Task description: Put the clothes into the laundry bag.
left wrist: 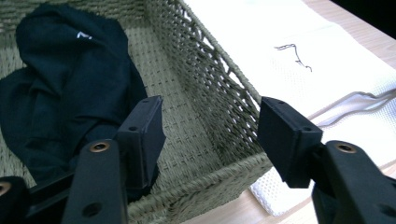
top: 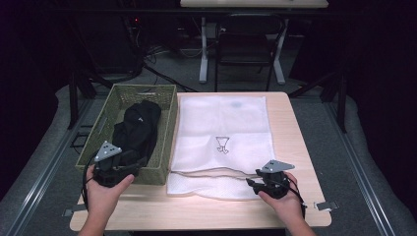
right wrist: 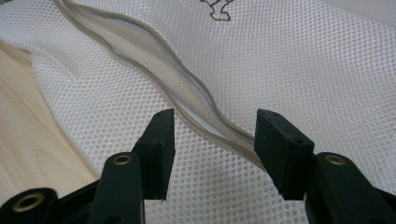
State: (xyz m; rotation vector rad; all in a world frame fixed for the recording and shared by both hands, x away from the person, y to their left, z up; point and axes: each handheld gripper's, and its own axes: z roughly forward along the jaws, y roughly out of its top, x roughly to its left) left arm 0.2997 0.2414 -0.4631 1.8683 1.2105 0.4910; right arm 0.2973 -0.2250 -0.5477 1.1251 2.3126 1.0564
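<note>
A white mesh bag [top: 221,142] lies flat on the counter [top: 300,147], its opening along the near edge with a pale zip band [right wrist: 187,88] running wavy across it. Just beside it, to the left, a woven basket [top: 167,123] holds a crumpled black garment [top: 137,128].

The right gripper [right wrist: 212,140] hangs spread wide over the mesh, its jaws either side of the zip band and holding nothing. The left gripper [left wrist: 210,135] is likewise released, straddling the basket's near right corner with one jaw inside near the garment.

Both bag and garment look light and limp, so they should sag and bunch when lifted. The mesh is thin and probably slippery; the firmer zip band is the better hold. Whether the zip is fully undone is hard to tell. The garment wants a pinch on a raised fold.
</note>
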